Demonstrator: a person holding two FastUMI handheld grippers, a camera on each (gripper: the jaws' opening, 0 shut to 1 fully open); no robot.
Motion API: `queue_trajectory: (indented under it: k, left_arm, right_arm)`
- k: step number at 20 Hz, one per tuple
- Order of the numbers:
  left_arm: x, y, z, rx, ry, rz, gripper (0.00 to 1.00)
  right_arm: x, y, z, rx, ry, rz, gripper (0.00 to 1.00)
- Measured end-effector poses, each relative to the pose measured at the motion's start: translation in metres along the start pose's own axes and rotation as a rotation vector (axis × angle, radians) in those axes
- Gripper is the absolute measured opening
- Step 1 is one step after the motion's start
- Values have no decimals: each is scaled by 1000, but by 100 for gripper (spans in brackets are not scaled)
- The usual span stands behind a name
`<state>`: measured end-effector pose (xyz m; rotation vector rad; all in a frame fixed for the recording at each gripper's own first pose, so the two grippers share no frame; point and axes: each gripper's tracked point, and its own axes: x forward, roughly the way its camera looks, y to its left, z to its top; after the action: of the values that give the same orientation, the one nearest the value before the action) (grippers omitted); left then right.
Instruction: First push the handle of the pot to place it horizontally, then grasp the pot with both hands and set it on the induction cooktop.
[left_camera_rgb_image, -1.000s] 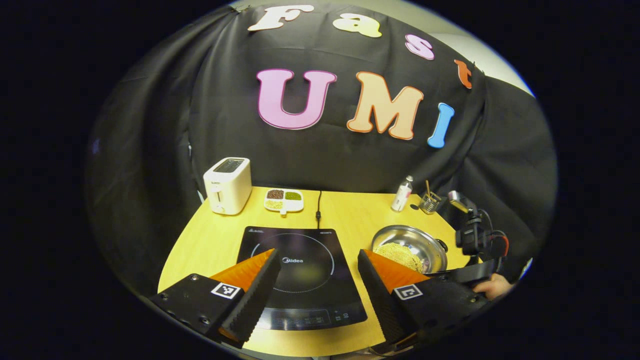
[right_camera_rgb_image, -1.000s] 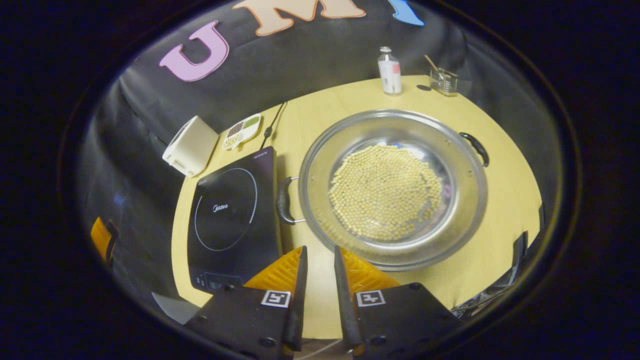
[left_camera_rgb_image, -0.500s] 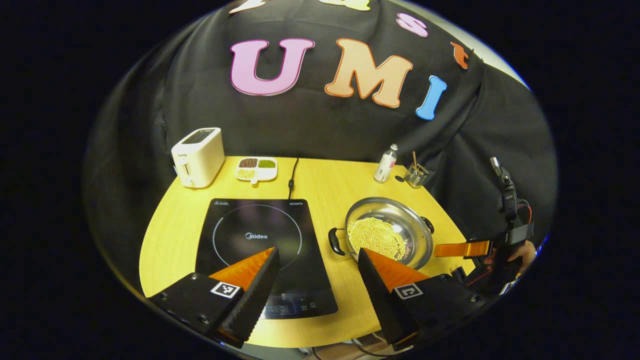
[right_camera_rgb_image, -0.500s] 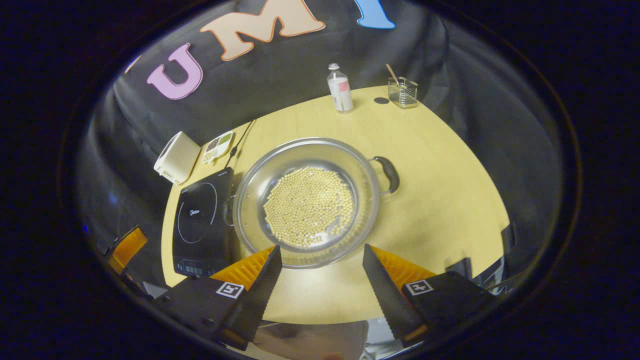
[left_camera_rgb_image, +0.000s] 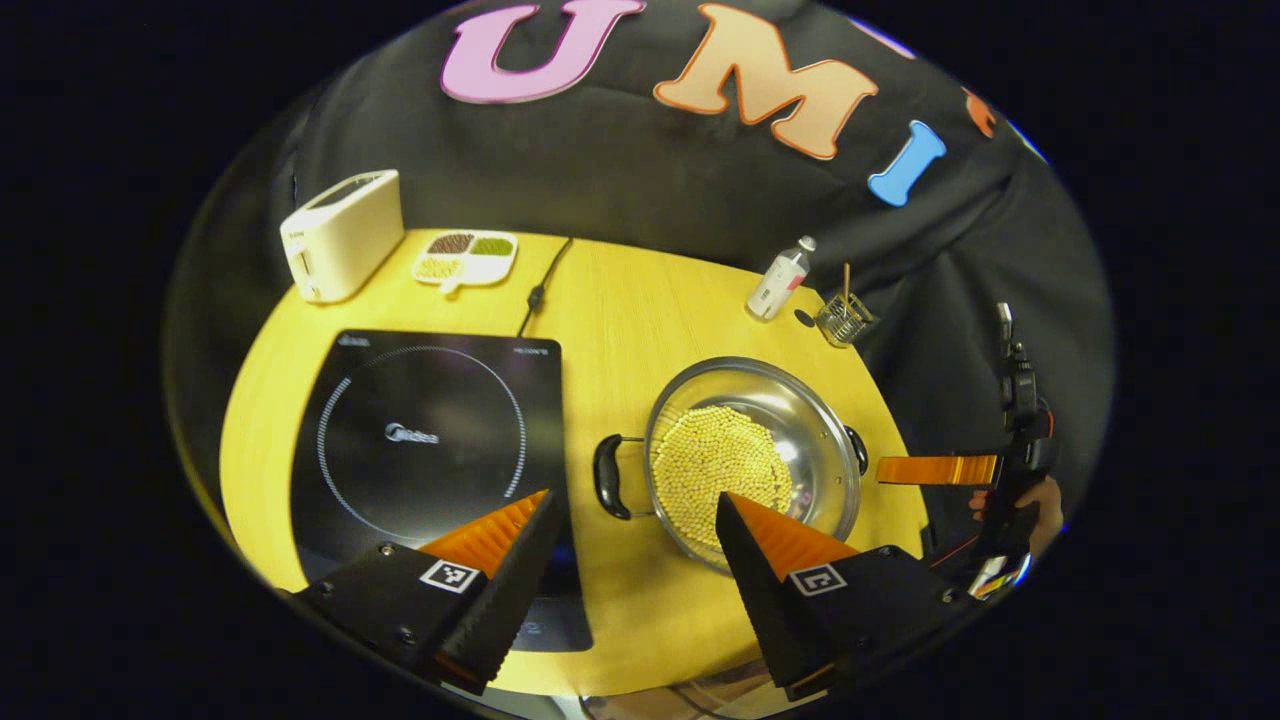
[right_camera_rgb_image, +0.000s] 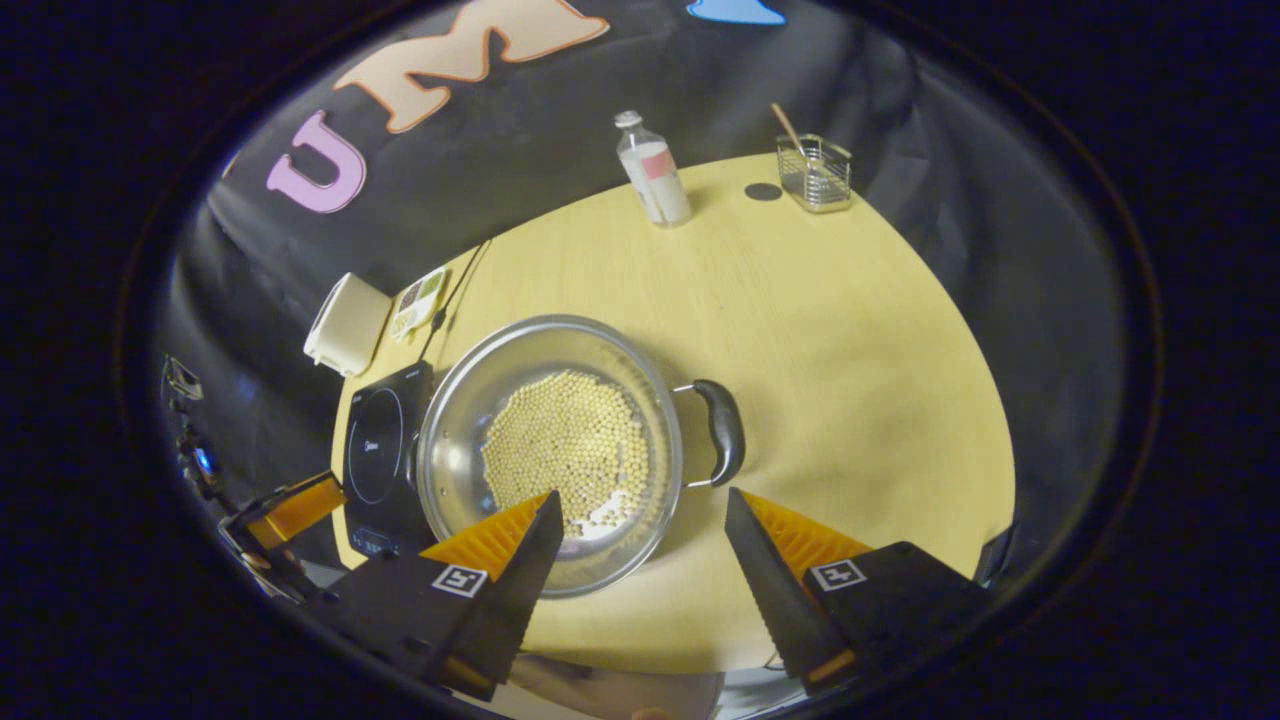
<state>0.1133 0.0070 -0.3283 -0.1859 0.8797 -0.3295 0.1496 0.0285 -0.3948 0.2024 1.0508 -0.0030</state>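
1. A yellow wooden table carries everything.
2. Along its far edge: toaster, divided dish, bottle, wire holder.
3. Nearer: cooktop, and beside it the pot of beans.

Lighting: overhead, even; worktop bright and saturated in the left gripper view, paler and flatter in the right gripper view.
Backdrop: dark, absorbs light, folds barely readable.
Glare: soft highlights on the steel wall of the pot; a bright patch at the pot bottom near the rim in the right gripper view; dull sheen on the induction cooktop glass.
Shadows: short, soft, close under objects.
Distortion: strong fisheye; worktop edge bows, objects near the rim stretch and lean.
Focus: centre sharp; periphery soft and dim, notably the right gripper view's left edge.
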Motion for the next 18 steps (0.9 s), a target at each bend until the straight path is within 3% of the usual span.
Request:
queue_trajectory:
  k: [1, 2, 3, 5, 11, 12, 13, 14, 16, 17, 18]
  left_arm:
    - [11, 2, -1, -22, 20, -2, 96]
    - [20, 4, -2, -42, 45, 8, 97]
    - [29, 8, -5, -53, 69, 23, 97]
    - [42, 14, -5, -62, 96, 49, 97]
    - [77, 14, -13, -115, 190, 59, 97]
    - [82, 14, -13, -111, 204, 64, 96]
    - [87, 14, -14, -105, 217, 66, 96]
    - [92, 12, -14, -99, 226, 67, 100]
    - [101, 9, -16, -88, 251, 66, 95]
    - [104, 9, -18, -80, 265, 73, 95]
    - [107, 11, -19, -71, 274, 83, 96]
  right_arm:
    - [5, -7, 5, -4, 13, 4, 94]
    - [10, -15, 8, -9, 29, 10, 100]
    - [16, -21, 13, -9, 45, 21, 94]
    - [32, -29, 20, -1, 70, 45, 94]
    - [64, -23, 24, 8, 153, 147, 94]
    - [68, -24, 19, -6, 165, 159, 100]
    - [73, -23, 16, -20, 181, 171, 100]
    - [77, -21, 13, -26, 194, 180, 94]
    - [86, -17, 11, -22, 218, 212, 93]
    - [88, -13, 11, -15, 230, 229, 100]
    - [91, -11, 10, -8, 244, 245, 90]
